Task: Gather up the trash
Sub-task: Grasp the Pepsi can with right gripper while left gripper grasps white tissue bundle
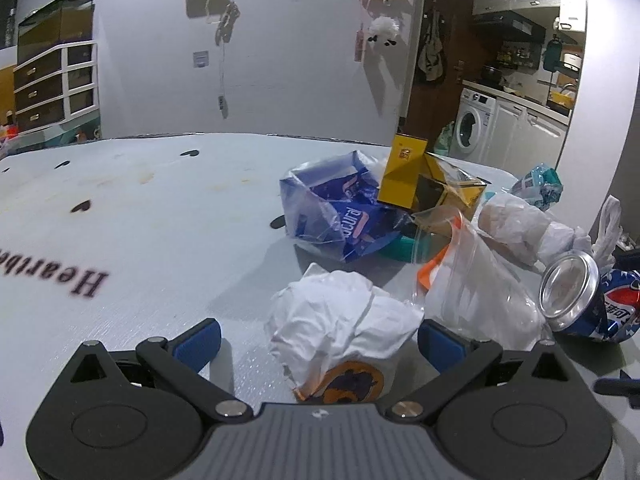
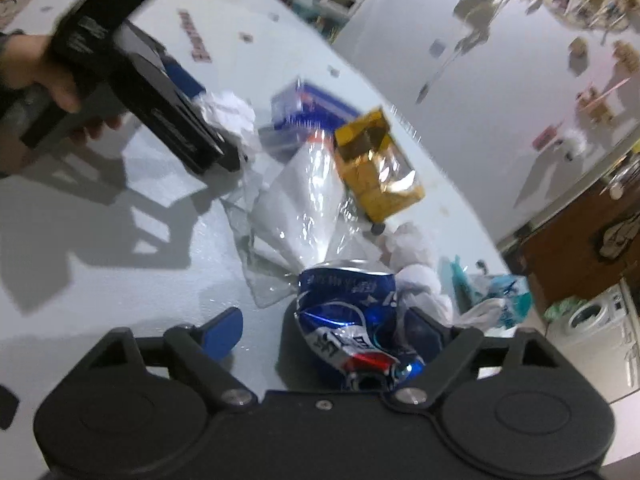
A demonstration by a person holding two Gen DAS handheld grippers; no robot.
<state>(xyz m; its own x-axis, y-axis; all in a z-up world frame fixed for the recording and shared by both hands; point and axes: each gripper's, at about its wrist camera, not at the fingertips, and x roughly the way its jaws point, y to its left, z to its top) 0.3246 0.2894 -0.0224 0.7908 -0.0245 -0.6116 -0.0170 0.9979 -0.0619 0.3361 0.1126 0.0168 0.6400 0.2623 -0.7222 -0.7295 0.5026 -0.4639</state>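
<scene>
- Left wrist view: the left gripper (image 1: pixel 318 338) stands wide around a crumpled white paper wad (image 1: pixel 340 320) with an orange-and-blue print, lying toward the tabletop's (image 1: pixel 140 220) right edge, its right pad just beside the wad.
- Right wrist view: the right gripper (image 2: pixel 324 330) is spread wide around a crushed blue soda can (image 2: pixel 352 320), its left pad clear of it; whether the right pad touches it I cannot tell.

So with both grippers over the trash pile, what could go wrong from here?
1. The left gripper straddles the crumpled white paper wrapper off-centre; closing could nudge it aside.
2. The clear plastic bag lies against the wrapper and may get pinched along.
3. The crushed blue soda can sits between the right gripper's open fingers toward one side; on its rounded side it could slip or roll away.
</scene>
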